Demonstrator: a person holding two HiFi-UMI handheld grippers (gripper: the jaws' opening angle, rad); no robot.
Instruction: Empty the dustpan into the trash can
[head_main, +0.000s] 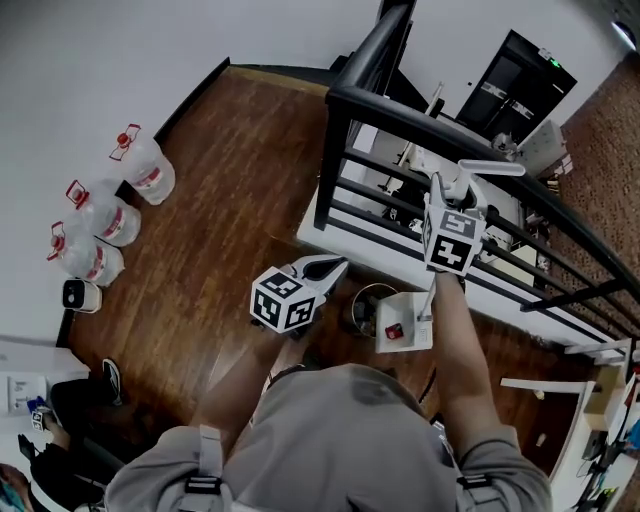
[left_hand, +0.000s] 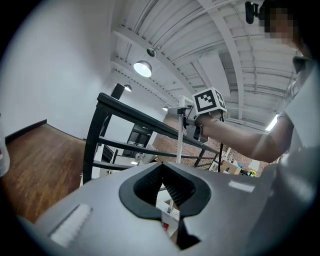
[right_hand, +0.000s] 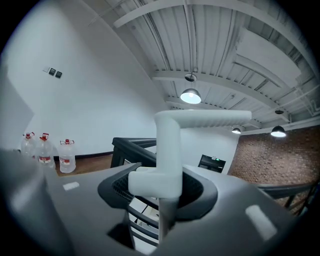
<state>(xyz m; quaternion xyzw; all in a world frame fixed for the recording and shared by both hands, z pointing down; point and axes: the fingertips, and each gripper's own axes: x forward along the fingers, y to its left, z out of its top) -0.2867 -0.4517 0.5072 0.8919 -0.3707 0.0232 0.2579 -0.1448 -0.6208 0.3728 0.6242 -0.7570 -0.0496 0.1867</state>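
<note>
The right tongs (right_hand: 161, 186) are clamped on the upright white handle (right_hand: 167, 145) of the dustpan (head_main: 405, 322). The left tongs (left_hand: 161, 175) are closed together with nothing between them. The dustpan's long axis runs vertically, and the crossbar grip at the top lies level. In the head view the right tongs' marker cube hides part of the pole. The square white pan sits low, just beside the round trash can (head_main: 362, 300); whether they touch I cannot tell. A small red scrap (head_main: 394, 331) lies in the pan. The can's inside is too dark to read. Beyond them stands a black railing (head_main: 400, 112), and across the wooden floor (head_main: 230, 180) are water bottles (head_main: 140, 170).
</note>
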